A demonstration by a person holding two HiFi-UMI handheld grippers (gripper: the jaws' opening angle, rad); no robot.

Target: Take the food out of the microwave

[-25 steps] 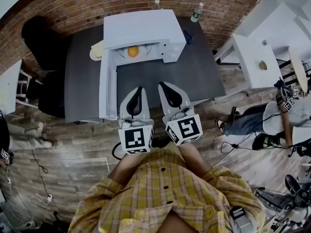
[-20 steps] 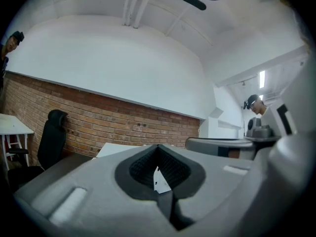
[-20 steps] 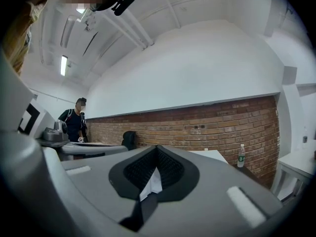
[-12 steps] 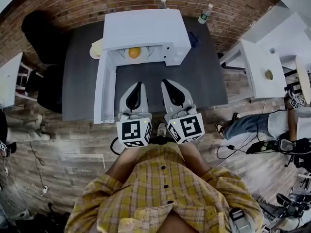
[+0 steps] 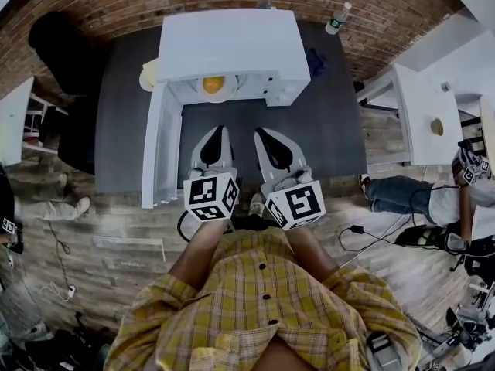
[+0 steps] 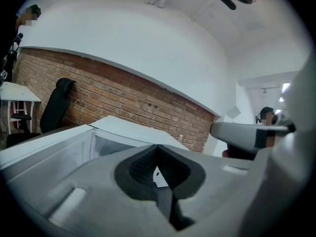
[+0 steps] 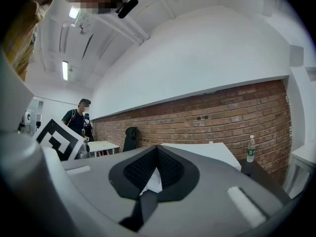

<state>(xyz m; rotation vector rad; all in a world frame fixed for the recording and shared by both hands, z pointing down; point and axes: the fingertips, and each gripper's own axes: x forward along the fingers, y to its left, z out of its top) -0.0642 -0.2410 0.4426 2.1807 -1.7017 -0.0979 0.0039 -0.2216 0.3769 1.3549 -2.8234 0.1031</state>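
Head view: white microwave [image 5: 232,45] on a dark counter [image 5: 325,122], door [image 5: 158,149] swung wide open, lying just left of the left gripper [image 5: 217,132]. The food [image 5: 213,84], an orange lump on a pale plate [image 5: 227,92], sits inside the cavity, straight ahead of both sets of jaws and apart from them; bare counter lies btwn the tips and the opening. The right gripper [image 5: 260,134] is alongside the left one, both pointing at the opening. Left gripper view: jaws clenched tip to tip, nothing btwn them; the microwave's white top and open door show ahead and to the left. Right gripper view: jaws likewise pressed together and empty, microwave top beyond them, a bottle [image 7: 251,149] off to the right by the brick wall. My read: door's done, reach-in step not yet begun. Next move prob. needs both jaws spread, then pushed fwd into the cavity to take the plate by its rim w/o tipping it.
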